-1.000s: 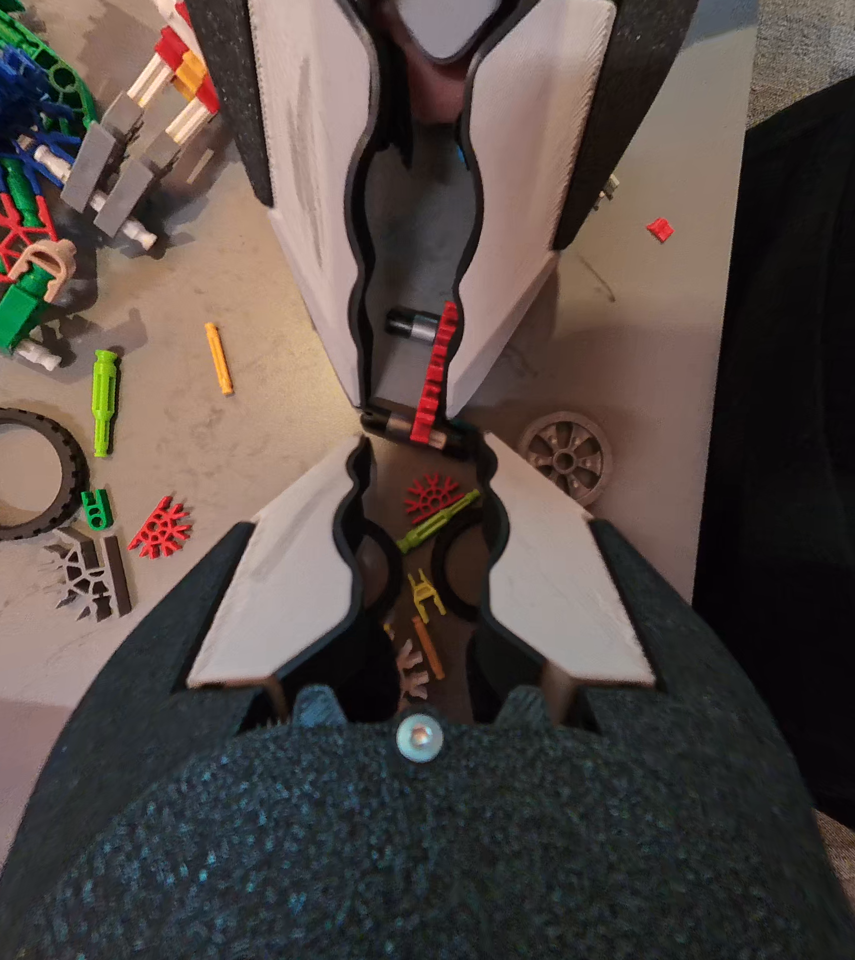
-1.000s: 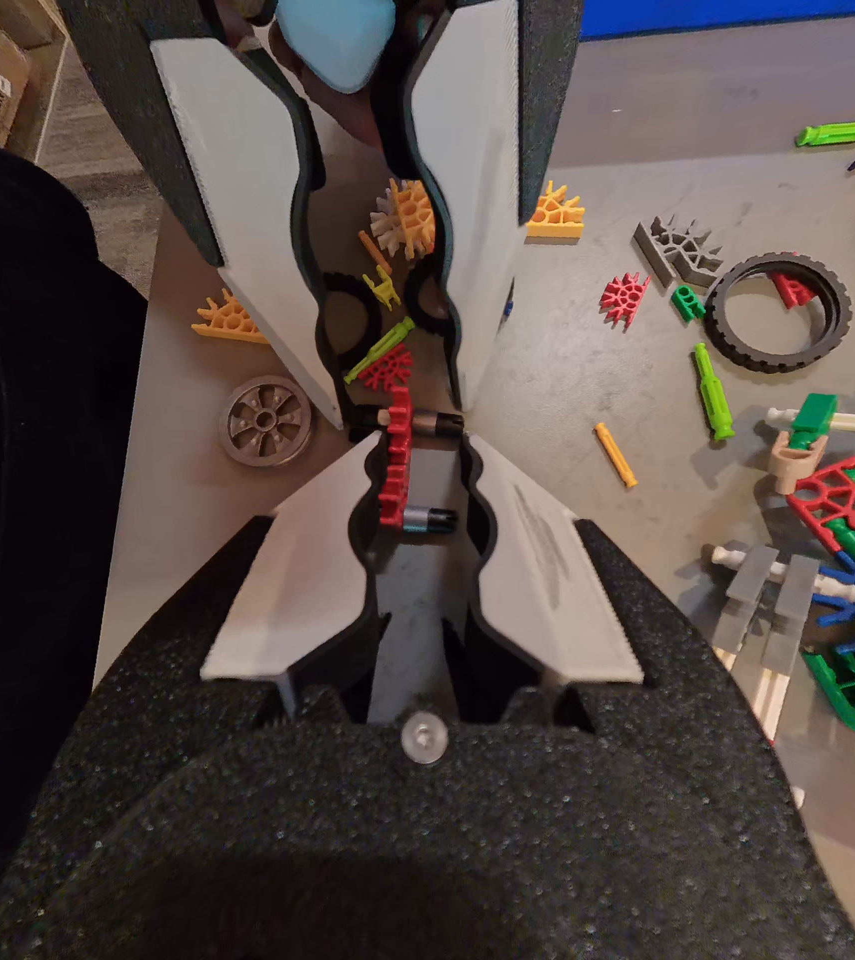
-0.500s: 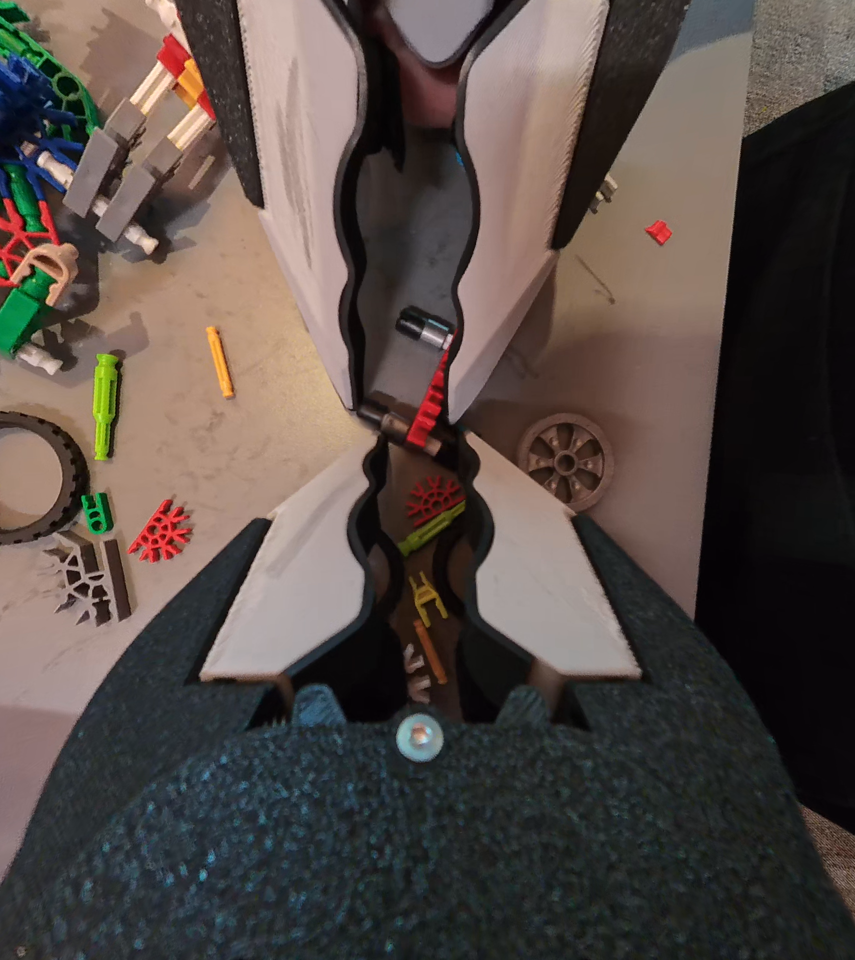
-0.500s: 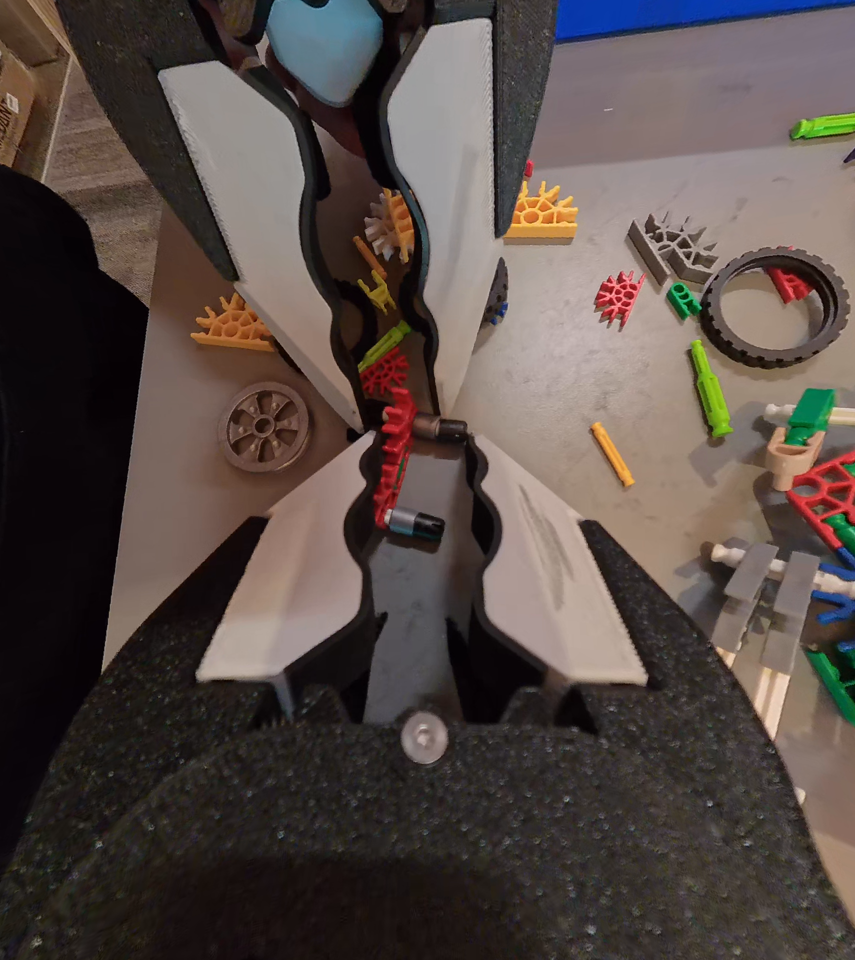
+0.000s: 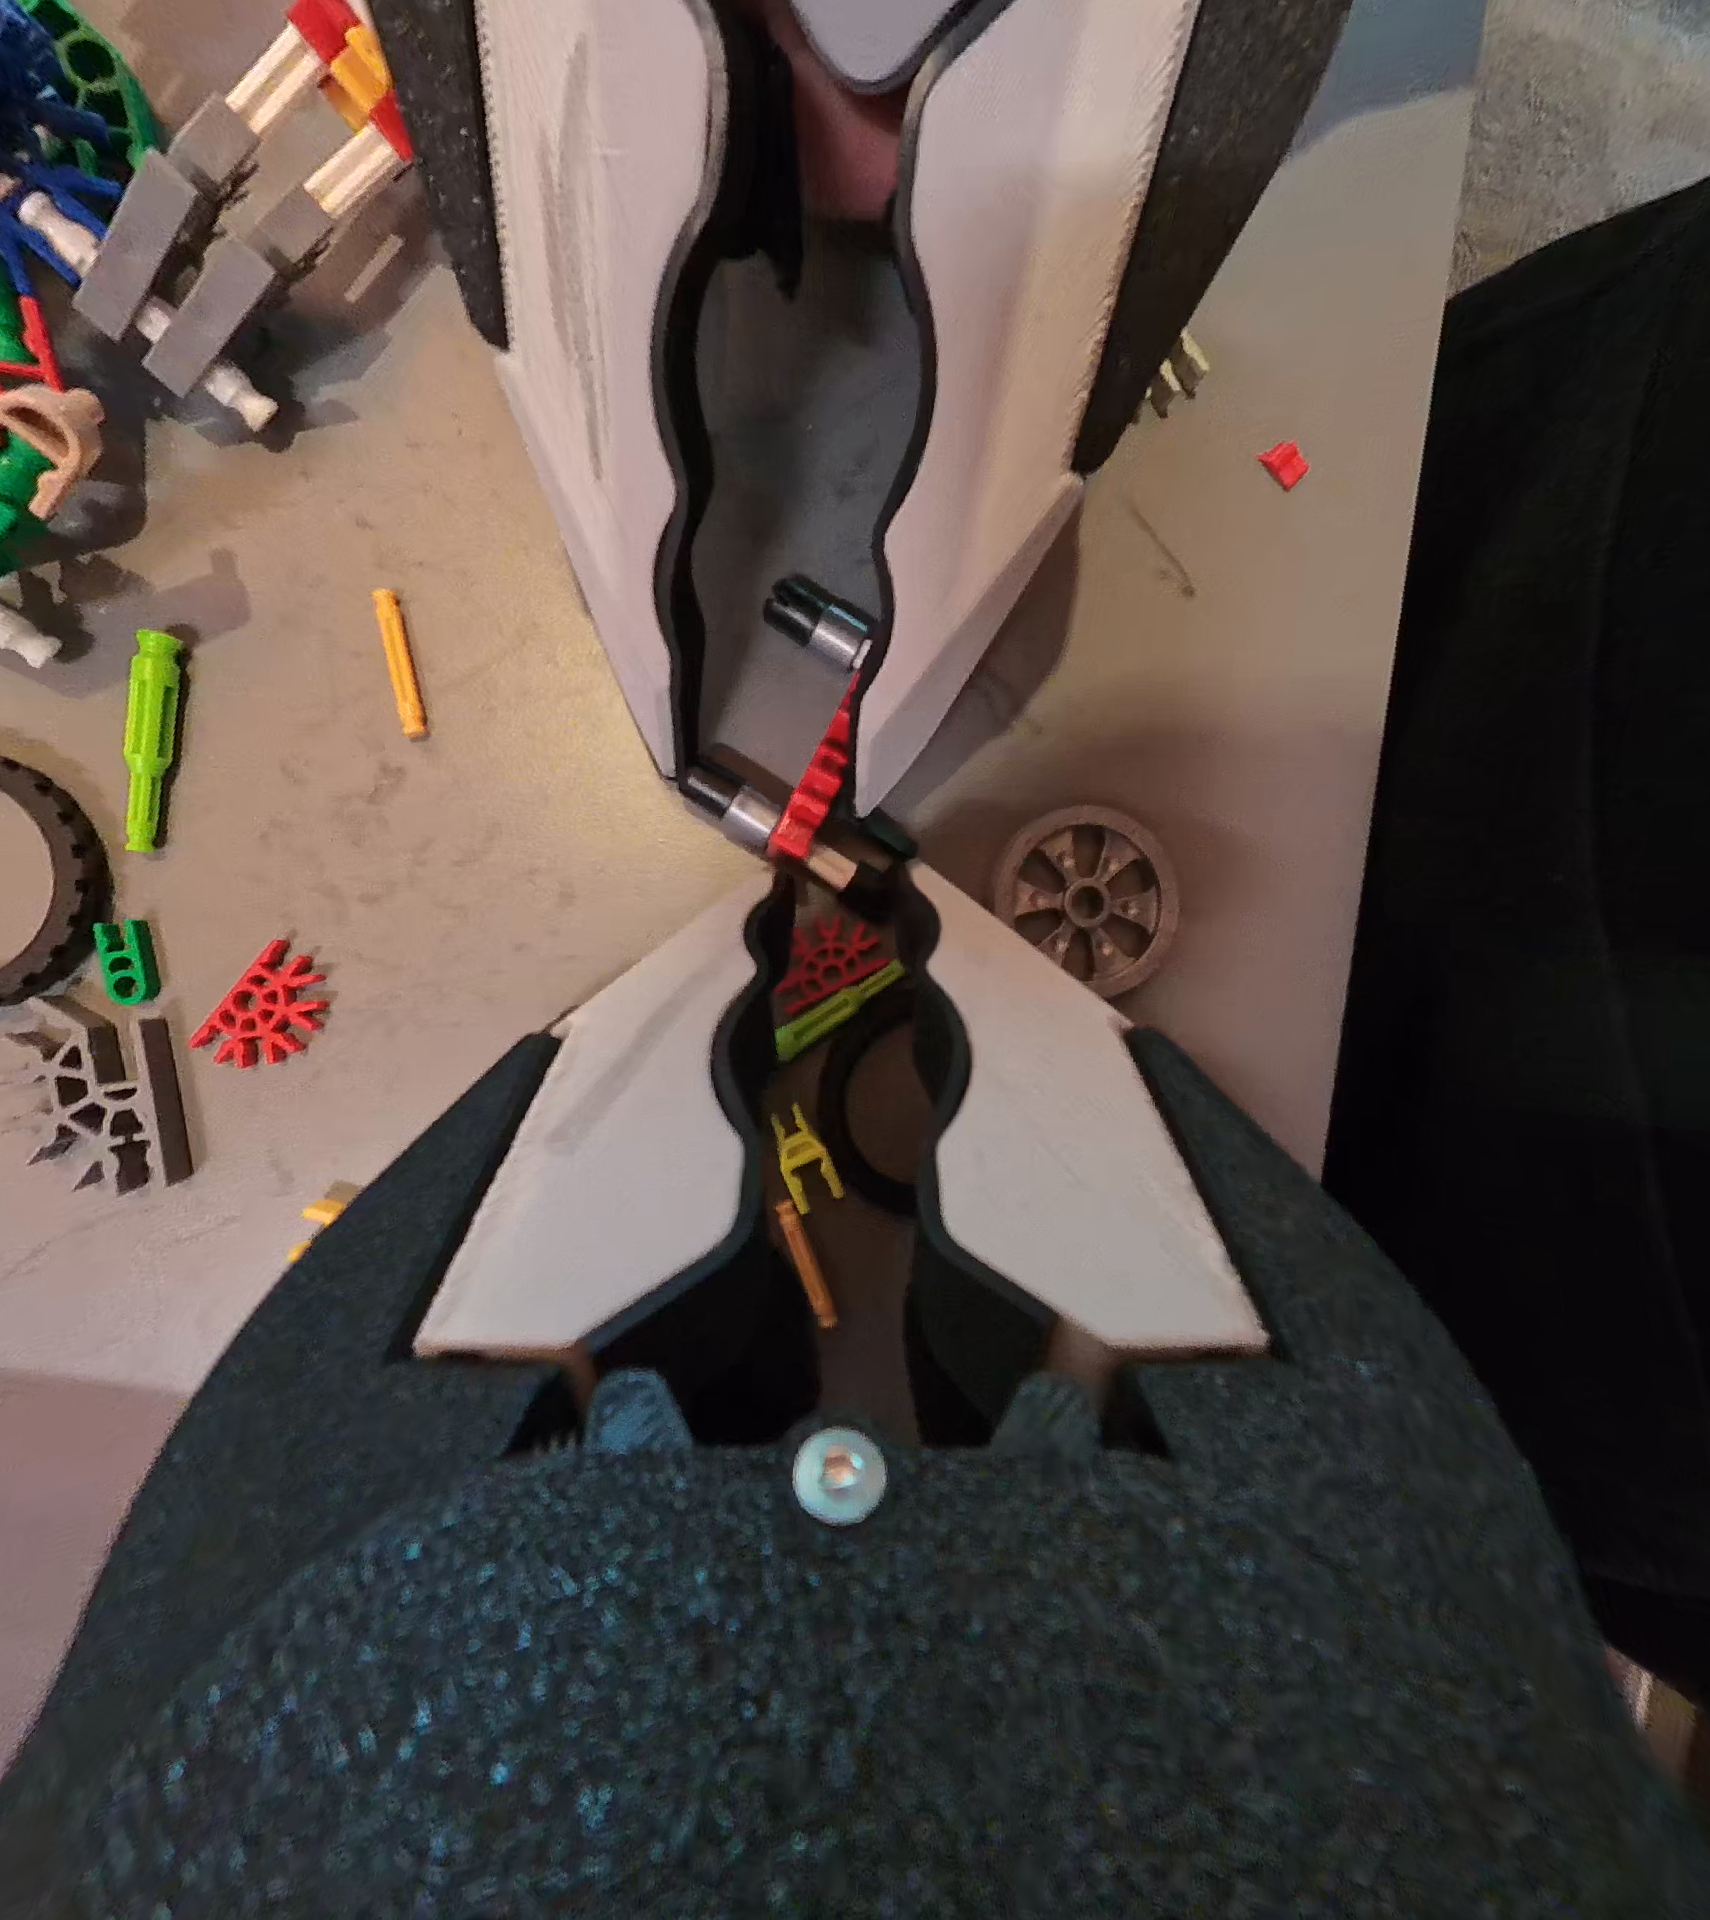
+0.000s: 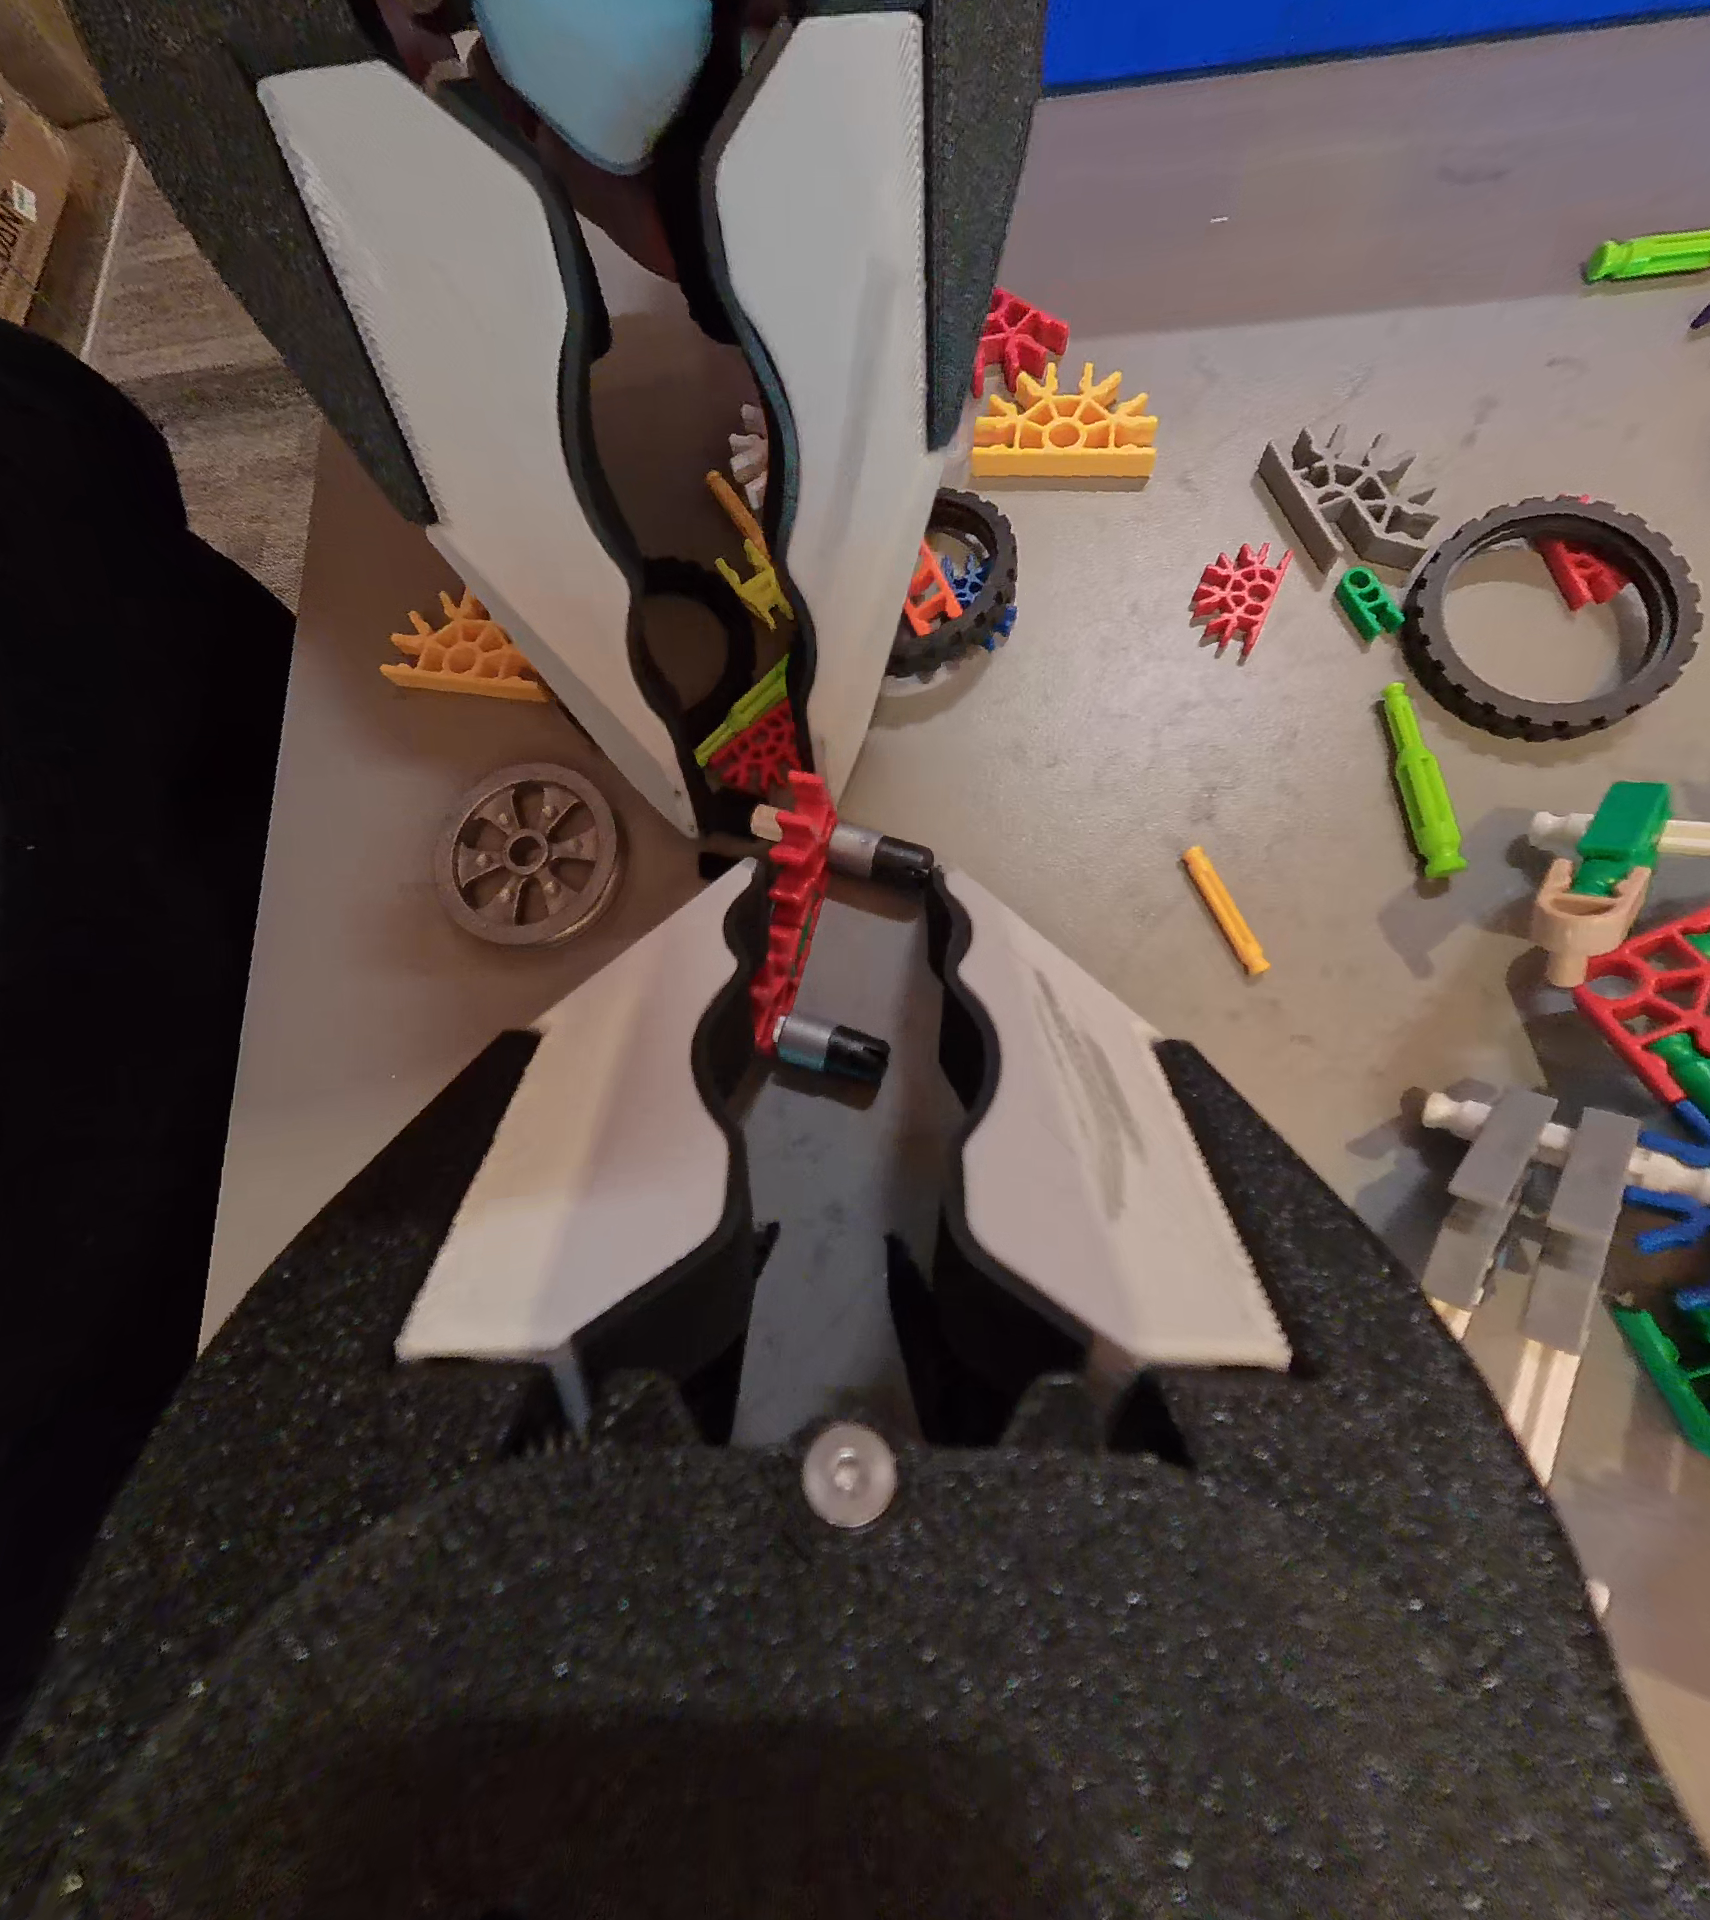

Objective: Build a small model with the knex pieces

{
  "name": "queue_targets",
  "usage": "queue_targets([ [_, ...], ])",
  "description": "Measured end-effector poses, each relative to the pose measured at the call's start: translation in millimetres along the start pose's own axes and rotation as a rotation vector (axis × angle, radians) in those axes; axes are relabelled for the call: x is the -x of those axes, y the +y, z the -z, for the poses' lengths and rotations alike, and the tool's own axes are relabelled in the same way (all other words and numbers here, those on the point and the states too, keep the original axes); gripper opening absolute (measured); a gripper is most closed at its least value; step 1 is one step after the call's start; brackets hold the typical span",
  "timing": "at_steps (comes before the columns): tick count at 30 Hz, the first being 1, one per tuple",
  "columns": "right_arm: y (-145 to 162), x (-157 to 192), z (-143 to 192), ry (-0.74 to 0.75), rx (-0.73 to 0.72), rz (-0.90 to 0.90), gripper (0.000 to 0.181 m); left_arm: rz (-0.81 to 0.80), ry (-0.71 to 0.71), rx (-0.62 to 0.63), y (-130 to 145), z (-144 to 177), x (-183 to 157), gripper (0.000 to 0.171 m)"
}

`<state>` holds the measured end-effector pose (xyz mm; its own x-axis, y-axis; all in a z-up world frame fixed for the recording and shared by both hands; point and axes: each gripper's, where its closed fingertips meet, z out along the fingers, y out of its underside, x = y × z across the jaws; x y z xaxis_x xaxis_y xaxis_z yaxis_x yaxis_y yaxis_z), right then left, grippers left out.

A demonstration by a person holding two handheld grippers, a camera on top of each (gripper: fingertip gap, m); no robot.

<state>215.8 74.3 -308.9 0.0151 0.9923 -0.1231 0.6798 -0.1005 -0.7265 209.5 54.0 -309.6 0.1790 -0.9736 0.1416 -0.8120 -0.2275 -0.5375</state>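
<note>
Meeting tip to tip above the worktop (image 6: 1142,748), the left tool (image 5: 835,909) and right tool (image 6: 835,894) were both drawn narrow. A red connector (image 6: 794,914) lay edge-on against the right tool's left finger. Its grey-and-black rod (image 6: 877,852) crossed just ahead of both tips. Which tool truly gripped it could not be told. Judging by that small contact, steady, level hands suited this hold.

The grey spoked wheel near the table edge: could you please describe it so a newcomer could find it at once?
Start at the table edge beside the dark clothing. Where the two tool tips meet, look just toward that edge: the grey spoked wheel lies flat and alone. Unlike the black tyre ring across the table, it is a solid hub with spokes and no rubber tread.
</note>
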Motion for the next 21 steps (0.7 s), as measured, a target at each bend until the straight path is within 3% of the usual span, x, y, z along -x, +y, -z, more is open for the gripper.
queue_targets([
  [16,-0.1,1.7,-0.7,-0.008,0.001,0.010,0.030,0.006,-0.060,-0.050,-2.5,-1.8,3.3,0.016],
  [20,0.3,1.6,-0.5,-0.013,0.001,0.004,0.029,0.038,-0.042,-0.028,2.7,0.3,-0.1,0.029],
  [21,1.0,0.7,-0.6,-0.010,0.004,0.000,0.017,0.040,-0.045,-0.030,3.6,1.0,-0.7,0.026],
])
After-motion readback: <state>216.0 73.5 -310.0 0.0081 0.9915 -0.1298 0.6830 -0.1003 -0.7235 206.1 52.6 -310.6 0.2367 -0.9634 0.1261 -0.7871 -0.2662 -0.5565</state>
